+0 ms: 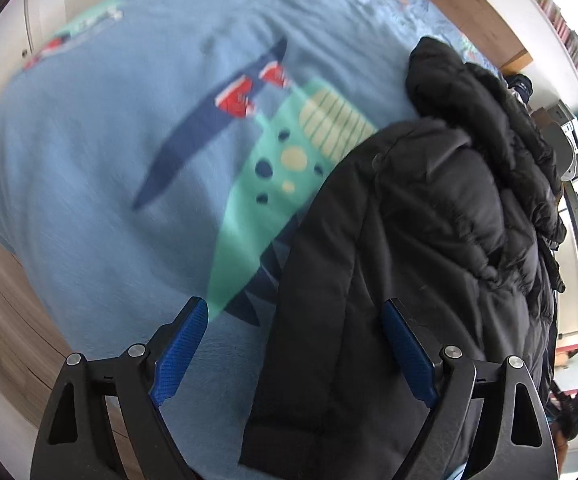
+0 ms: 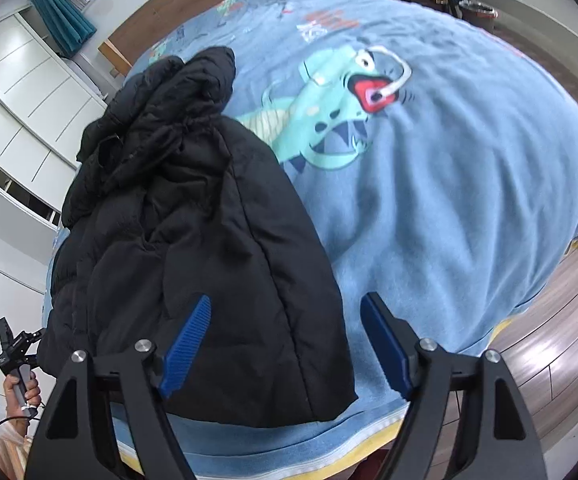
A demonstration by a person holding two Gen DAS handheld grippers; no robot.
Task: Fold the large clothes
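the black puffer jacket (image 2: 193, 240) is lying bunched at left of centre in the right wrist view, on the blue bedspread (image 2: 449, 200). the hem is being lined up for a grasp. the left gripper (image 1: 295, 344) and right gripper (image 2: 287, 340) are being held wide open, empty, above the hem corners. next, both corners need pinching.

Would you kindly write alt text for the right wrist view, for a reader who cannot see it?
A black quilted puffer jacket lies crumpled on a light blue bedspread printed with a teal dinosaur, its hem near the bed's front edge. The right tool hovers open above that hem, blue pads apart, holding nothing. At lower left, a hand grips the other tool's handle.
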